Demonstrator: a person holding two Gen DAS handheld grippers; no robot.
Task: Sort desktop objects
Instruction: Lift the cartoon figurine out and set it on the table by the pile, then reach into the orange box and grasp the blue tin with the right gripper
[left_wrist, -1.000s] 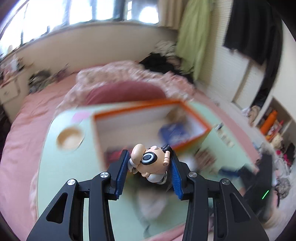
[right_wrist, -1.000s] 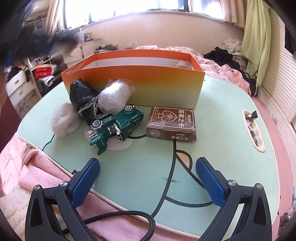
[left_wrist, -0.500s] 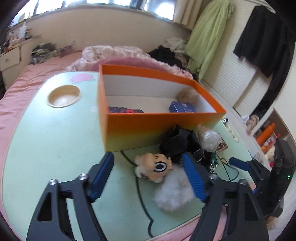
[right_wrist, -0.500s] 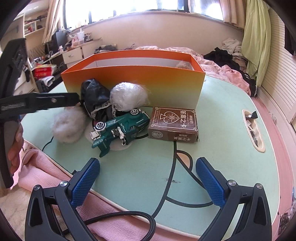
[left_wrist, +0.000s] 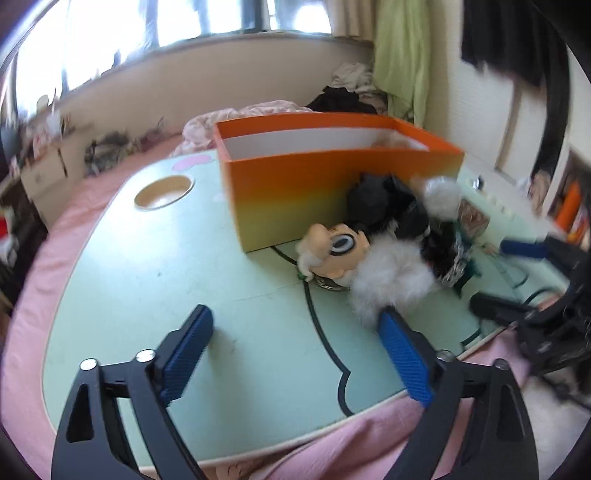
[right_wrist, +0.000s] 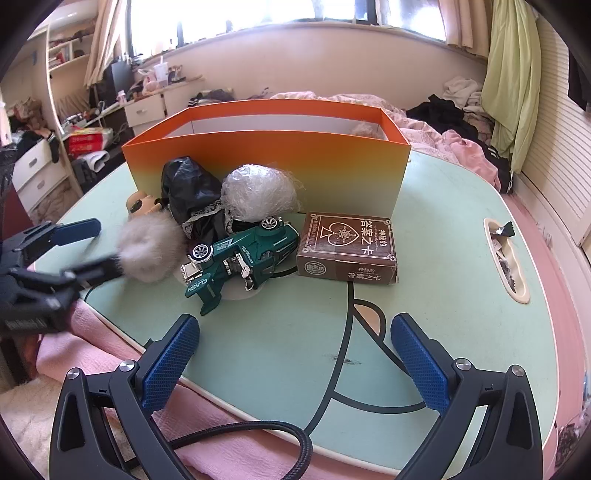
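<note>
Pale green table (right_wrist: 424, 206), oval, set over a pink bed cover, carrying all items to be sorted; orange box (right_wrist: 266, 162), open-topped, standing upright at the far middle of the table, evidently the place for sorted goods, with a fluffy scrap just visible inside at its right end; brown card box (right_wrist: 347, 245), lying flat just in front of the orange box's right corner; green toy car (right_wrist: 240, 258), tipped on its side, touching the card box's left edge; black bag (right_wrist: 188, 188) and clear wrapped ball (right_wrist: 258, 192), piled against the box front behind the car; white fluff ball (left_wrist: 391, 273), resting against the doll head; small doll head (left_wrist: 336, 251), lying on the table by the box's near corner, outside the box and apart from both pads; left gripper (left_wrist: 295, 354), jaws opening, nothing between them, pointed down at the doll and fluff, likely lining up a fresh pick; right gripper (right_wrist: 291, 354), spread wide and empty, hovering over the near table edge, apparently waiting its turn
</note>
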